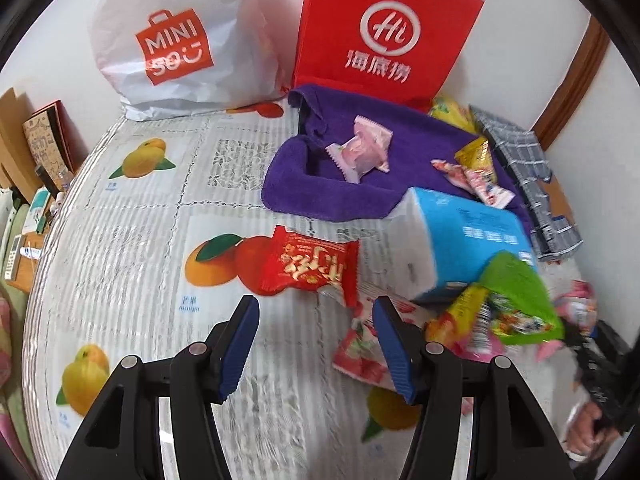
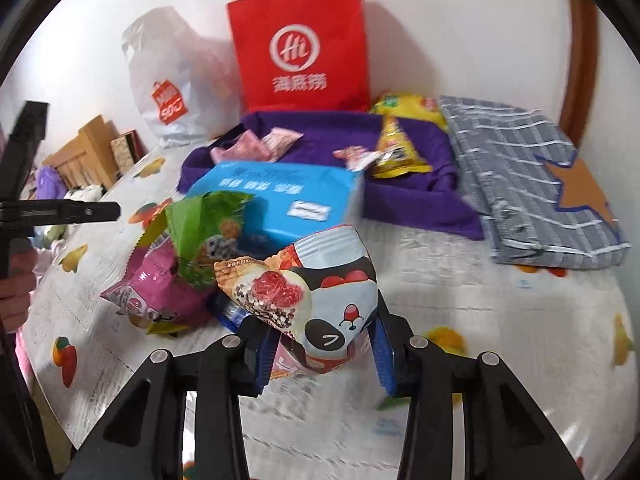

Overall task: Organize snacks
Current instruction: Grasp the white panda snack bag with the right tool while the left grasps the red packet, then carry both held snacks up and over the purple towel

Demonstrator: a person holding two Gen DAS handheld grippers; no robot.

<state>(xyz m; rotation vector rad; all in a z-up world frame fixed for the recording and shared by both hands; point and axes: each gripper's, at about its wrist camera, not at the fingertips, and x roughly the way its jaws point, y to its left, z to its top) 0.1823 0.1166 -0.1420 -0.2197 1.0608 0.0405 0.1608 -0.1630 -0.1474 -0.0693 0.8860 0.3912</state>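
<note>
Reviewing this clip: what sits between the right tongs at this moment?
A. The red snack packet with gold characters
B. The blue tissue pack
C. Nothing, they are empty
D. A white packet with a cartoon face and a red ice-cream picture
D. In the right wrist view the right tongs close around the white cartoon-face packet; the red packet lies on the table before the open, empty left tongs.

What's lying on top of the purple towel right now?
On the purple towel: pink wrapped candies, a yellow packet and pink-white sachets. The blue tissue pack hides its near edge.
</note>
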